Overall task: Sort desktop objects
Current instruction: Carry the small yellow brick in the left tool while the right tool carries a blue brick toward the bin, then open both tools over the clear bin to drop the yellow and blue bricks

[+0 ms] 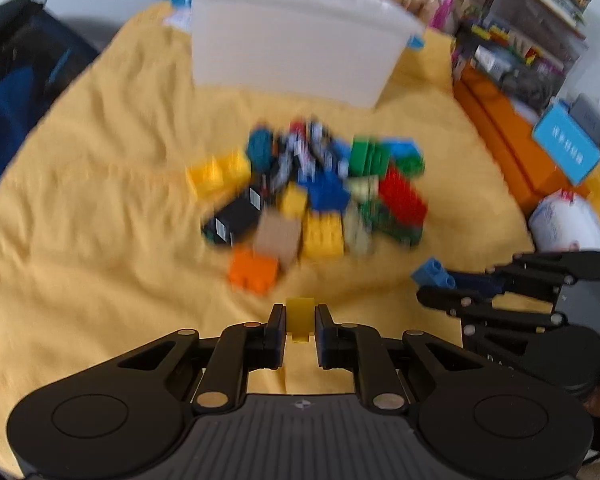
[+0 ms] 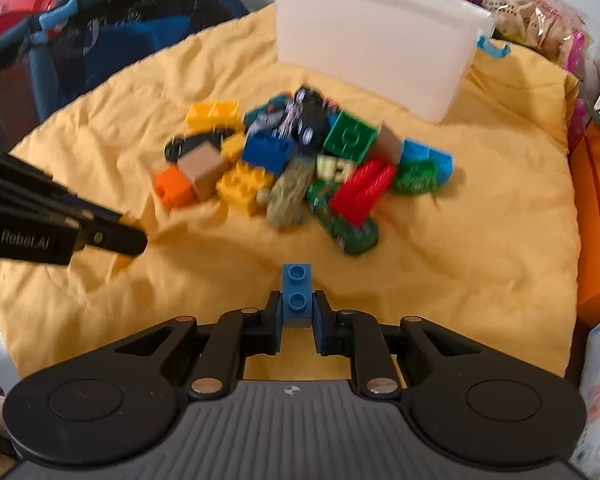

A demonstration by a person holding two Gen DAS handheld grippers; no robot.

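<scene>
With a small yellow brick clamped in the left gripper and a blue brick in the right gripper, both should be carried level over the white bin ahead before being released.

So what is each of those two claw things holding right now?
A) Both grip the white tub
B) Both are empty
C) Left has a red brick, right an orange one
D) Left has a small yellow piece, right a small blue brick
D: the left gripper is shut on a small yellow piece, and the right gripper is shut on a small blue brick with two studs, in front of the brick pile.
</scene>
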